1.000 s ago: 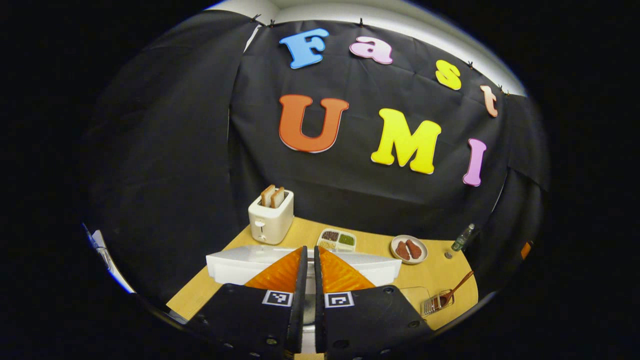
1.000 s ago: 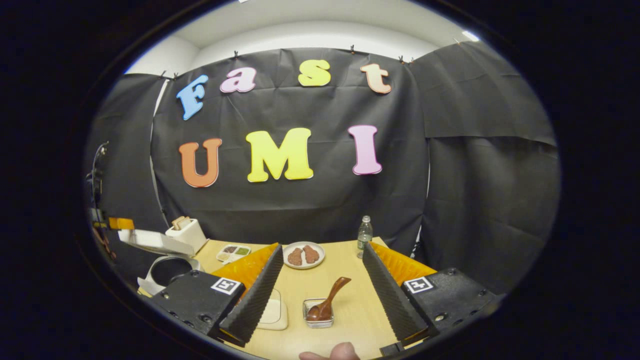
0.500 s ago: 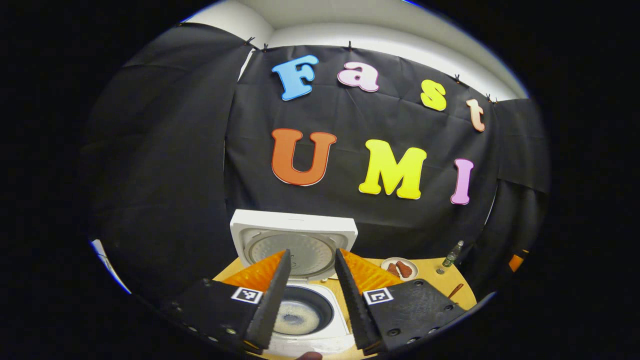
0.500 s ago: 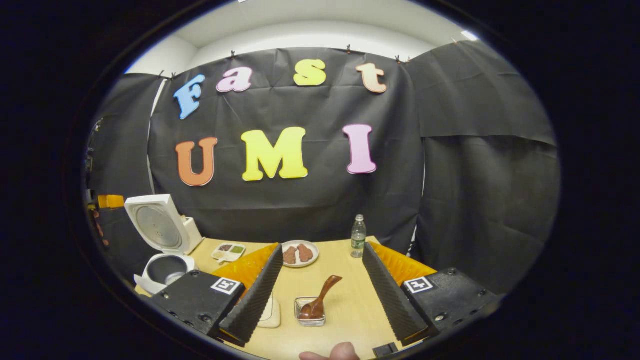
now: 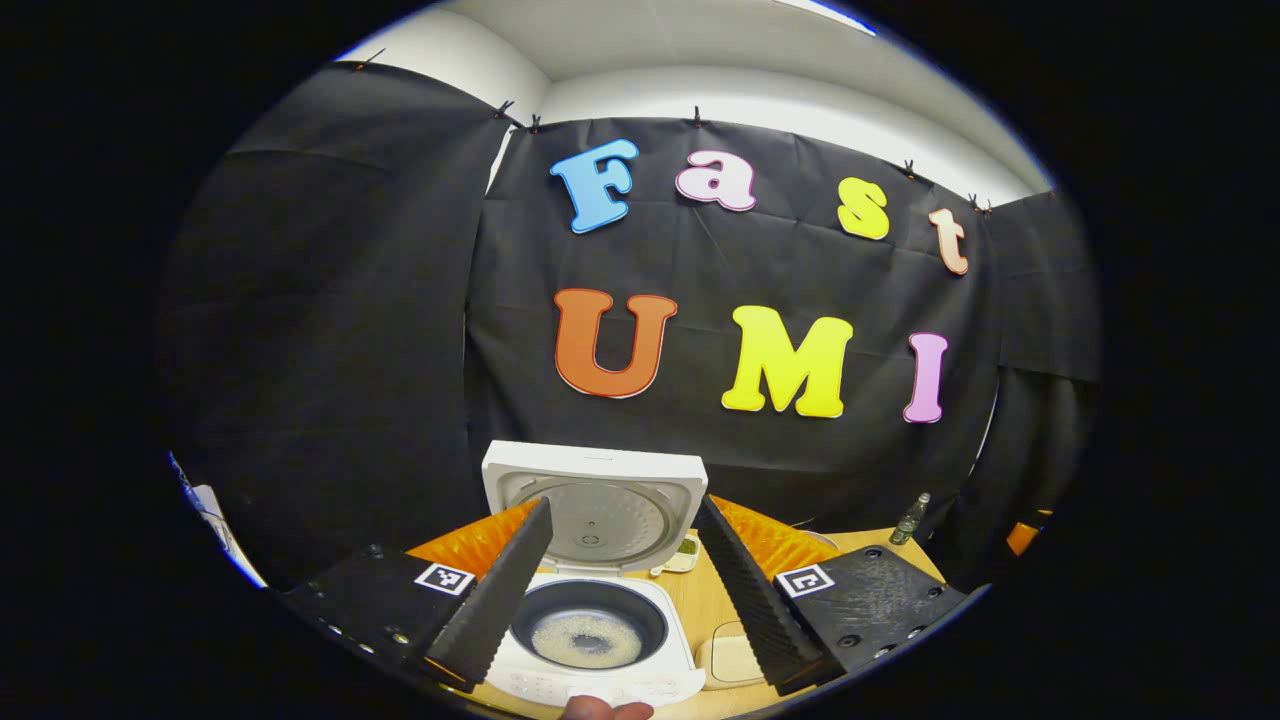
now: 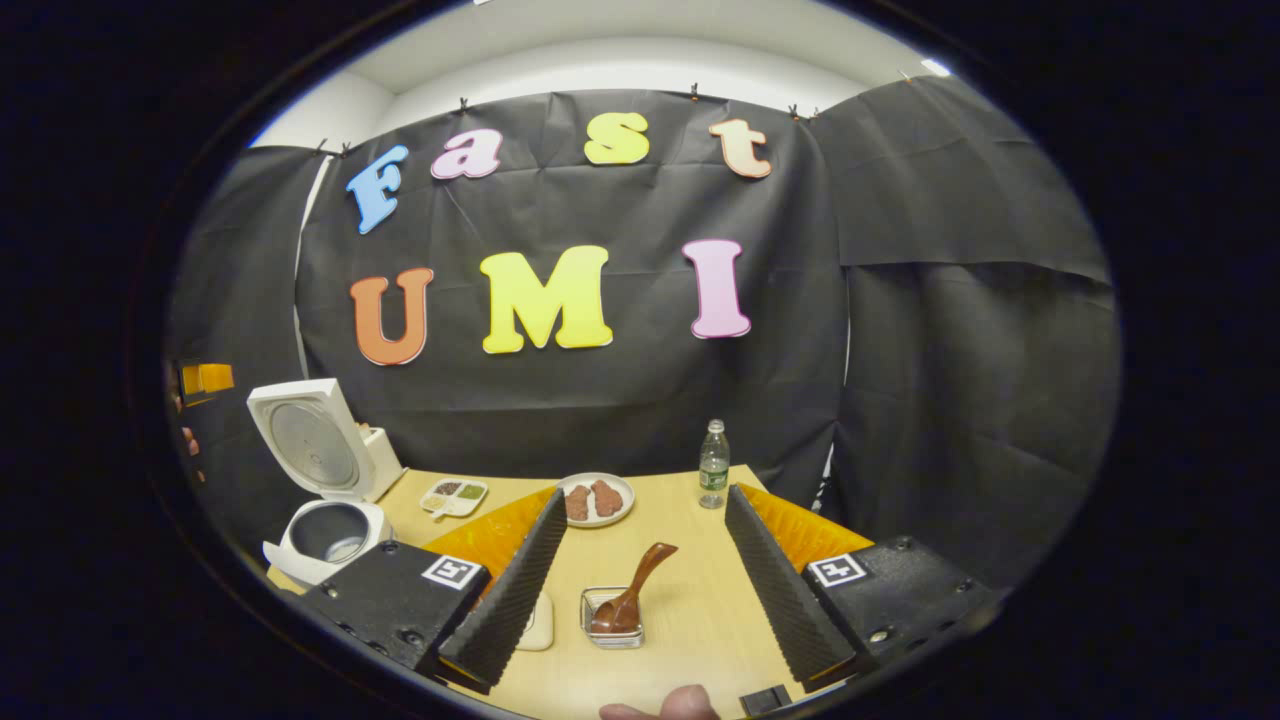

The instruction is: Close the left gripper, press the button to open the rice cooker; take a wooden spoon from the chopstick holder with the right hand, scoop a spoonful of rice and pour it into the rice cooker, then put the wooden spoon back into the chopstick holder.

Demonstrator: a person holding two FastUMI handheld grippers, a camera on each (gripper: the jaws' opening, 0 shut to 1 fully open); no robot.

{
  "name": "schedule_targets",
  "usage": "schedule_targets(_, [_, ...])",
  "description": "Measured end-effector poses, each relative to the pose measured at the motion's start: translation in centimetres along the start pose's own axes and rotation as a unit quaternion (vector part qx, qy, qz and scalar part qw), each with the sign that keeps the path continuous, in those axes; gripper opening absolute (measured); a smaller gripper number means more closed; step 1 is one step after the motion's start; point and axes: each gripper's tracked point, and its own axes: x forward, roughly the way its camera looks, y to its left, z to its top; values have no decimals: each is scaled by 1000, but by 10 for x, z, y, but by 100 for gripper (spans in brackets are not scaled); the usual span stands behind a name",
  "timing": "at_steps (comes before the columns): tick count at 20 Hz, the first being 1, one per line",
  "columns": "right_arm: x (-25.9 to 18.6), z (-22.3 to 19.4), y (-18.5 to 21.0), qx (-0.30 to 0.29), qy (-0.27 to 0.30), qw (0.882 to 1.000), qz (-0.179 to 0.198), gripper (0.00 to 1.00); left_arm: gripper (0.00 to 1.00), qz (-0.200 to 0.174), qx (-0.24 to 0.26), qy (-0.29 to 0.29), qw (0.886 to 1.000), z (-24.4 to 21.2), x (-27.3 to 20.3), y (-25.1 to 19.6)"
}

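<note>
The white rice cooker stands open in the left gripper view, its lid upright and a thin ring of pale grains in the dark pot. My left gripper hovers open just in front of it, holding nothing. In the right gripper view the wooden spoon leans bowl-down in a small clear holder on the table. My right gripper is open above and around it, apart from it. The open cooker sits at the far left.
On the wooden table are a plate of brown food, a divided dish of grains, a bottle and a flat white dish. A toaster stands behind the cooker lid. A thumb shows at the bottom edge.
The left gripper went from shut to open and drew back. The cooker lid swung from nearly flat to fully upright. The right gripper shifted slightly toward the spoon.
</note>
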Motion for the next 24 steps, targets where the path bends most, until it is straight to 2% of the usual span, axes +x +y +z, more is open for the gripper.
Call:
schedule_targets(6, [35,-38,-8,12,23,1000,15,100,94,20,10,-3,1000,1,-13,-3])
schedule_targets(13, [105,-108,-13,19,79,996,43,100,94,55,14,-13,998,3,-18,-16])
schedule_targets(21, [176,-187,-7,57,168,981,75,100,94,83,17,10,996,-8,-15,-29])
schedule_targets(22, [183,-194,-6,63,176,979,76,92,94,84,20,13,996,-10,-15,-31])
schedule_targets(23, [188,-199,-6,66,181,978,79,93,94,86,22,16,996,-10,-16,-32])
schedule_targets(24, [193,-202,-4,69,184,977,84,89,94,89,25,17,996,-11,-16,-31])
